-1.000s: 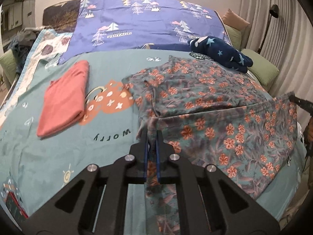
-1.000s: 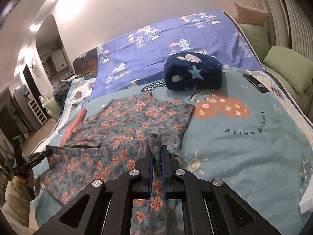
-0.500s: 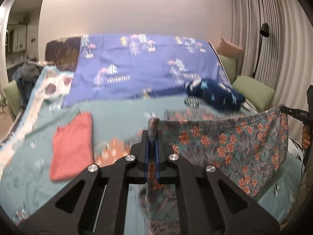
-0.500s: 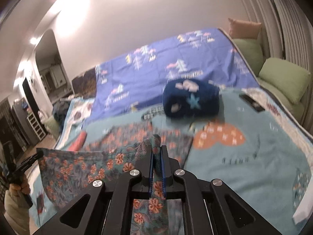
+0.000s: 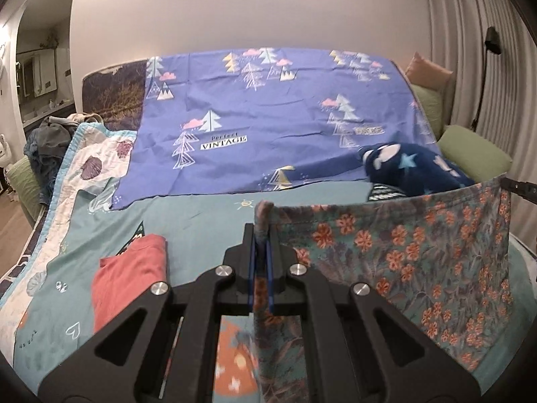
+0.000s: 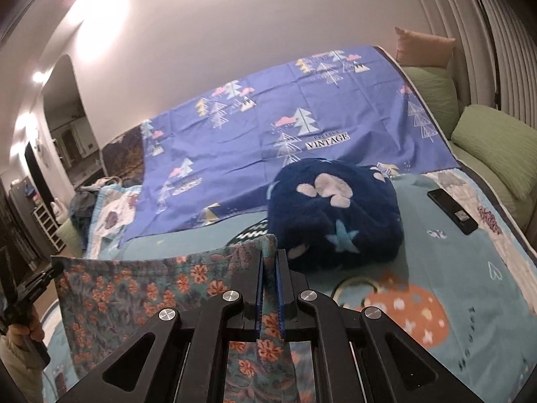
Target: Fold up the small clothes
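Note:
A teal floral garment [image 5: 402, 258] with orange flowers hangs stretched in the air between my two grippers, above the bed. My left gripper [image 5: 261, 231] is shut on its left top corner. My right gripper [image 6: 268, 262] is shut on the other top corner; its tip shows at the right edge of the left wrist view [image 5: 520, 186]. The garment also shows in the right wrist view [image 6: 141, 295], where the left gripper [image 6: 37, 282] holds its far corner. Its lower part is hidden behind the grippers.
A folded red garment [image 5: 129, 278] lies on the teal bedspread [image 5: 201, 215] to the left. A dark blue plush bundle [image 6: 335, 215] sits ahead. A black phone [image 6: 451, 211] lies at the right. A purple sheet [image 5: 268, 117] and green cushions [image 6: 496, 147] stand behind.
Both grippers have lifted the floral garment off the bed. It went from lying spread out to hanging taut and upright between them.

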The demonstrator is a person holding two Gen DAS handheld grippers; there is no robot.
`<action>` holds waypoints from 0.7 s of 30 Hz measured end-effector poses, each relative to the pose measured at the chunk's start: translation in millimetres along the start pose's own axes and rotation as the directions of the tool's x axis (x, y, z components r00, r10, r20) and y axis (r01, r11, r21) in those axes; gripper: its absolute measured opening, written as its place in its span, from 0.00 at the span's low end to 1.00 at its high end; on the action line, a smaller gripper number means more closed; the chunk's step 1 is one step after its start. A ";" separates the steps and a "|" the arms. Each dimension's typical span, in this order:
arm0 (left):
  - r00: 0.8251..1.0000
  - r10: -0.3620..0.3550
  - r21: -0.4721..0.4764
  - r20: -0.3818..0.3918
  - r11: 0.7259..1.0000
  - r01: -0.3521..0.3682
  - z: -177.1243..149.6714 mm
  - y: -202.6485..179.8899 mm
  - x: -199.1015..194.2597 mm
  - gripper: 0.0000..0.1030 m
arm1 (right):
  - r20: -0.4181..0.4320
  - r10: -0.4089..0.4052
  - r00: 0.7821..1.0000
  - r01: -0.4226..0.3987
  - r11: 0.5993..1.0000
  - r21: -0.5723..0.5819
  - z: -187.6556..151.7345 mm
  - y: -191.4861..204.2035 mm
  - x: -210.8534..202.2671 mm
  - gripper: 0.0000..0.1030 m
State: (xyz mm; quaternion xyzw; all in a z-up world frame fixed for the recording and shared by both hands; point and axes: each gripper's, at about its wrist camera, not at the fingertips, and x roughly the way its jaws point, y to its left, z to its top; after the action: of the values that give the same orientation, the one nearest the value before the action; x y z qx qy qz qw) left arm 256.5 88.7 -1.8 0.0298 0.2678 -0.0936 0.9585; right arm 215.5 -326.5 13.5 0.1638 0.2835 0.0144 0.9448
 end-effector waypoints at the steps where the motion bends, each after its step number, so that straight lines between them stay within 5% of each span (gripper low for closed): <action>1: 1.000 0.004 0.003 -0.012 1.000 -0.004 0.6 0.1 10.8 0.06 | -0.021 -0.017 1.000 0.017 1.000 0.012 2.1 -5.8 18.0 0.05; 12: 0.972 0.046 0.043 -0.230 0.998 -0.038 -48.7 -7.8 132.6 0.07 | -0.216 -0.118 0.969 0.119 0.993 -0.007 -32.9 -31.8 143.2 0.07; 15: 0.962 0.062 0.072 -0.266 0.996 -0.045 -61.2 -8.8 136.7 0.09 | -0.292 -0.122 0.949 0.136 0.990 0.030 -39.2 -44.5 154.3 0.15; 21: 0.975 0.065 0.033 -0.215 0.998 -0.059 -57.5 11.5 90.1 0.11 | -0.280 -0.134 0.951 0.146 0.989 0.021 -37.8 -51.0 106.9 0.27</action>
State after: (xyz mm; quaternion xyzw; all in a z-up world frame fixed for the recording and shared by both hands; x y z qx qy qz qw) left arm 305.1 91.5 -97.6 0.0606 0.3678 -0.0633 0.9258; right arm 281.4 -350.5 -89.2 0.1593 0.4242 -0.0356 0.8907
